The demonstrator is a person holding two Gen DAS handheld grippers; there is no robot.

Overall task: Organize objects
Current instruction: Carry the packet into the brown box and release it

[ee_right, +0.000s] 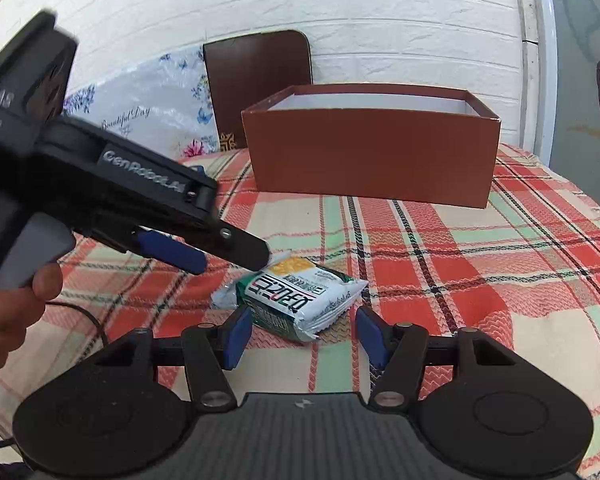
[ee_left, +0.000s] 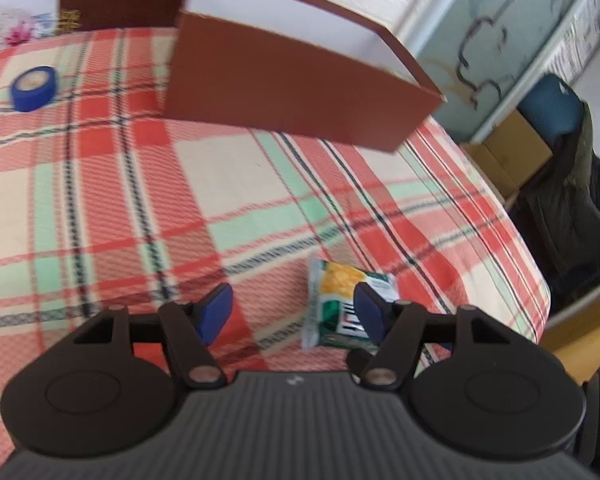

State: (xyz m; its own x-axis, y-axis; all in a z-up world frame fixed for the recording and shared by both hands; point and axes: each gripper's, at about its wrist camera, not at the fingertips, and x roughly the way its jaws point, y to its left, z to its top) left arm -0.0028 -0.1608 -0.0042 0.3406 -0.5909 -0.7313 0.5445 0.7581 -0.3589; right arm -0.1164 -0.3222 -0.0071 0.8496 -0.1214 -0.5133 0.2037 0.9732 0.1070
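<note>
A green, white and yellow snack packet (ee_right: pixel 296 296) lies flat on the plaid cloth, just ahead of my right gripper (ee_right: pixel 304 332). That gripper is open; the packet's near end sits between its blue pads (ee_right: pixel 236 336) and is not squeezed. My left gripper (ee_right: pixel 228 260) reaches in from the left, held by a hand (ee_right: pixel 12 312), with its tips over the packet's far corner. In the left wrist view the left gripper (ee_left: pixel 292 312) is open with nothing between its fingers, and the packet (ee_left: pixel 336 300) lies partly behind the right finger. An open brown box (ee_right: pixel 372 152) with a white inside stands beyond.
A blue tape roll (ee_left: pixel 34 88) rests on the cloth at the far left. The brown lid (ee_right: pixel 256 84) leans on the white brick wall behind the box. The plaid-covered table (ee_left: pixel 500 240) drops off at the right, with cardboard boxes (ee_left: pixel 508 160) and a dark bag on the floor there.
</note>
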